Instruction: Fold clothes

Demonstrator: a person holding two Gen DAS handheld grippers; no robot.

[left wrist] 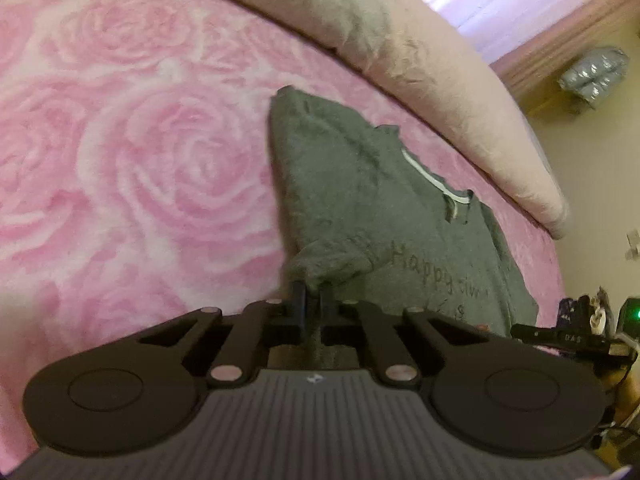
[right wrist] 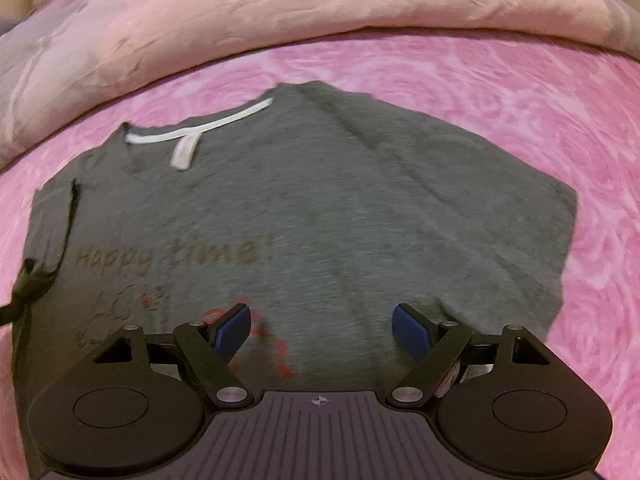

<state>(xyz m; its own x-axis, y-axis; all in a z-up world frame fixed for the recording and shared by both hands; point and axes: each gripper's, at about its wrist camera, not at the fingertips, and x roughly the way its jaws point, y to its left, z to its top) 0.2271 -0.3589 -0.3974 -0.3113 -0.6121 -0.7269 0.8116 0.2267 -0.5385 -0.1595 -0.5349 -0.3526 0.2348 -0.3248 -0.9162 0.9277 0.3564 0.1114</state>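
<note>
A grey T-shirt [right wrist: 320, 208] lies flat on the pink rose bedspread [right wrist: 560, 120], front up, with "Happy time!" [right wrist: 172, 256] printed on it and a white neck band [right wrist: 200, 124] toward the far side. My right gripper [right wrist: 322, 328] hovers open over the shirt's lower middle, with its blue pads [right wrist: 232, 328] wide apart and nothing between them. In the left wrist view the shirt [left wrist: 380, 208] has one side pulled up into a ridge. My left gripper [left wrist: 314, 292] is shut on a bunched fold of that grey fabric.
A rolled pale pink quilt [right wrist: 280, 12] runs along the far side of the bed, just beyond the shirt's collar. To the left of the shirt, open bedspread [left wrist: 140, 160] stretches away. Off the bed's right edge are cream floor, a box [left wrist: 592, 76] and a dark device with a green light [left wrist: 632, 314].
</note>
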